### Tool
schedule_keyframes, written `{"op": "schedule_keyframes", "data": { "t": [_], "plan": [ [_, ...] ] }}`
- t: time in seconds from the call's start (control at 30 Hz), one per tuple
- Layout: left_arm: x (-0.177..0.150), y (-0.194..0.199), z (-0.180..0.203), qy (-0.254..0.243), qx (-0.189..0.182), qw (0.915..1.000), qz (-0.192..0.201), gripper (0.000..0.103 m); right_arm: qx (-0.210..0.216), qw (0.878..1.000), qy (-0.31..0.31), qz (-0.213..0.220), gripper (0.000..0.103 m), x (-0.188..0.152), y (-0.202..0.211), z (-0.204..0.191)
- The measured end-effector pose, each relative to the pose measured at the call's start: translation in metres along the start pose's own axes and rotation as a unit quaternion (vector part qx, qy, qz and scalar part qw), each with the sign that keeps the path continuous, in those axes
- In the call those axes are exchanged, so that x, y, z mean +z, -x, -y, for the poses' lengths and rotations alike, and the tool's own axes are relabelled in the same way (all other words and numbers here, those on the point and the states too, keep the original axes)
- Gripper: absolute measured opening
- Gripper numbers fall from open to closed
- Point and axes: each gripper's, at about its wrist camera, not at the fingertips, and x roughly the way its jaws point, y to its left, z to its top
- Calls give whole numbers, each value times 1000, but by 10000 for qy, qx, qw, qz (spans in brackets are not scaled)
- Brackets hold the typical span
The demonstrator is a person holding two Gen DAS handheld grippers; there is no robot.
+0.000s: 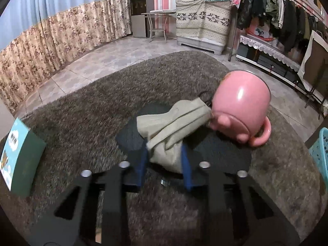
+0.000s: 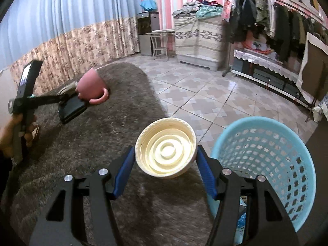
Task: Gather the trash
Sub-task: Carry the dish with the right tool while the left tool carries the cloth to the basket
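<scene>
A crumpled beige face mask (image 1: pixel 170 123) lies over a black flat case (image 1: pixel 225 153) on the shaggy grey rug, its ear loop against a pink mug (image 1: pixel 242 106) that is tipped on its side. My left gripper (image 1: pixel 164 160) has its blue pads pressed on the mask's near end. In the right wrist view that gripper (image 2: pixel 65 97) reaches in from the left, next to the mug (image 2: pixel 92 88). My right gripper (image 2: pixel 165 153) is shut on a round cream lid (image 2: pixel 166 149), held above the rug just left of the light blue basket (image 2: pixel 266 153).
A green and blue carton (image 1: pixel 18 155) stands on the rug at the left. The basket's edge (image 1: pixel 319 153) shows at the right. A person's hand (image 2: pixel 12 133) holds the left gripper. Tiled floor, a clothes rack (image 2: pixel 276 24) and a covered cabinet (image 2: pixel 196 37) lie beyond the rug.
</scene>
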Motion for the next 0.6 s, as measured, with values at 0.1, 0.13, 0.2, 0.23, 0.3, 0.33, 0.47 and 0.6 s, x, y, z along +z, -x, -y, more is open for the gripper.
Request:
{"op": "schedule_keyframes", "data": {
  "t": [0.1, 0.13, 0.2, 0.23, 0.3, 0.33, 0.47, 0.6],
  "plan": [
    [-8, 23, -3, 109, 9, 9998, 153, 18, -30, 9999, -136, 95, 61, -4, 10, 11],
    [-9, 34, -2, 138, 30, 9996, 250, 18, -40, 9998, -171, 115, 61, -4, 13, 13],
    [-14, 62, 2, 185, 73, 9985, 509, 18, -87, 9995, -256, 186, 61, -5, 21, 21],
    [-14, 69, 4, 191, 85, 9980, 595, 18, -104, 9993, -284, 213, 61, -7, 26, 23],
    [-17, 98, 18, 160, 37, 9959, 887, 18, -155, 9988, -358, 296, 61, -6, 36, 32],
    [-16, 106, 24, 130, -8, 9953, 963, 18, -190, 9985, -383, 331, 61, -6, 40, 35],
    [-13, 134, 63, -43, -348, 9925, 1168, 18, -361, 9967, -523, 498, 61, -6, 64, 56],
    [-18, 154, 117, -339, -770, 9880, 1297, 18, -563, 9942, -657, 633, 61, -8, 83, 80]
  ]
}}
